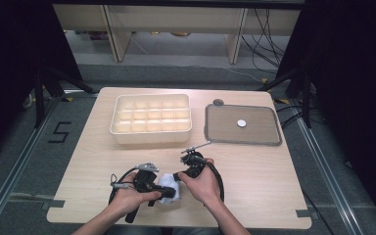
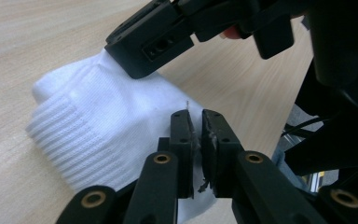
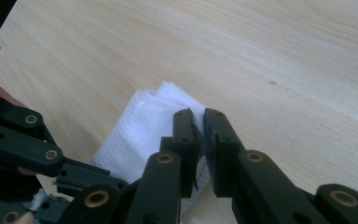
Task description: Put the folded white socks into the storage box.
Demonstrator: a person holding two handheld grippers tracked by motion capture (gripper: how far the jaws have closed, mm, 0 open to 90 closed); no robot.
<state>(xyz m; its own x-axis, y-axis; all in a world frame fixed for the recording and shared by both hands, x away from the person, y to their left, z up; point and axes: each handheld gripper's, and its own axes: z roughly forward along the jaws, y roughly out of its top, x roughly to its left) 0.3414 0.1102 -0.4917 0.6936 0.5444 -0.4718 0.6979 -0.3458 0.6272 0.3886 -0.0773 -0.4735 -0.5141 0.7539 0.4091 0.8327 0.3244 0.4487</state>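
a white sock [image 1: 169, 190], folded or rolled into a small bundle, lies on the near part of the wooden table [image 1: 254, 166], close to the front edge and right between the two hands. the left gripper [image 1: 162, 192] comes at it from the left and the right gripper [image 1: 177, 176] from the right, so the bundle sits squeezed between their tips.

in the left gripper view the jaws stand almost together, with only a thin slit between them, and a thin fold of the white knit looks pinched there; the ribbed cuff [image 2: 70, 149] spreads out to the left of them. in the right gripper view the jaws are likewise nearly closed, with the edge of the sock [image 3: 149, 126] caught in the narrow gap. so both look clenched on a thin layer of fabric, not on the whole bundle.

the sock should be light, soft and limp. it will sag, stretch and unroll if pulled by one layer, and thin knit can slip out of a shallow pinch. the thicker ribbed cuff looks like the surest place to hold.

farther back, well apart from the sock, stand a cream divided organiser box [image 1: 151, 119] and a grey tray [image 1: 242, 124] with a small white disc [image 1: 242, 123] on it.
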